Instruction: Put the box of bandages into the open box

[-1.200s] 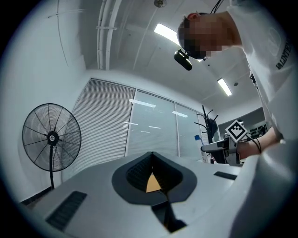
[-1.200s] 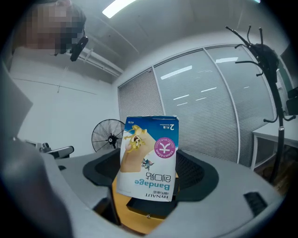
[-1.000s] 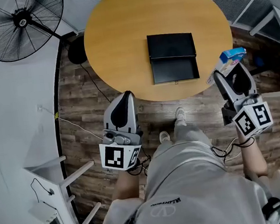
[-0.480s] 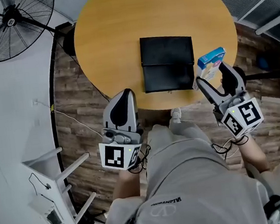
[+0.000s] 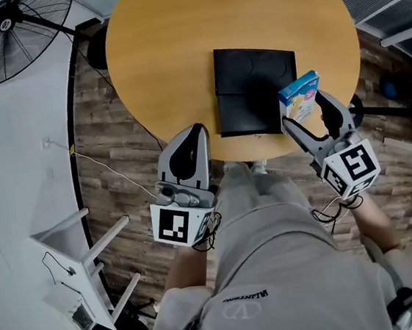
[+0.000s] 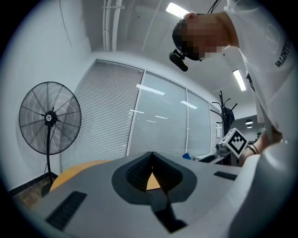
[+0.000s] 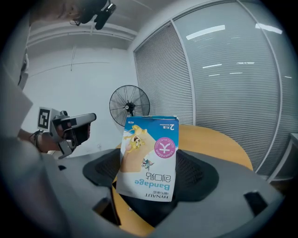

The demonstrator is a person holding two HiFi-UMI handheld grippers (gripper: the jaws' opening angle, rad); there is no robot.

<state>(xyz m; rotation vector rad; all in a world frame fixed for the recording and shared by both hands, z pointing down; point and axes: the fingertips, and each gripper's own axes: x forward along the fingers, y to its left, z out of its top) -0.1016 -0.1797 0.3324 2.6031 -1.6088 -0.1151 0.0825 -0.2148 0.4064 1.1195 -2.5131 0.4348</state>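
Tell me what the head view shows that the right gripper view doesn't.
Only the head view shows the open black box and the plank floor. Only the right gripper view shows the window blinds and the upside-down print on the bandage box. Both show that box clamped in the right hand-held gripper, the round table, the fan and the left hand-held gripper.

A: Head view: bright, even light, no hard shadows, sharp thru-out.
B: Gripper views?
A: Heavy fisheye, black vignette all round. Left gripper view: ceiling strip lights point(image 6: 176, 9) glare at 12–2 o'clock; left gripper point(image 6: 151, 172) v. close, soft. Right gripper view: bandage box point(image 7: 149, 158) print crisp, light streaks on glass wall point(image 7: 233, 69) at 1 o'clock.
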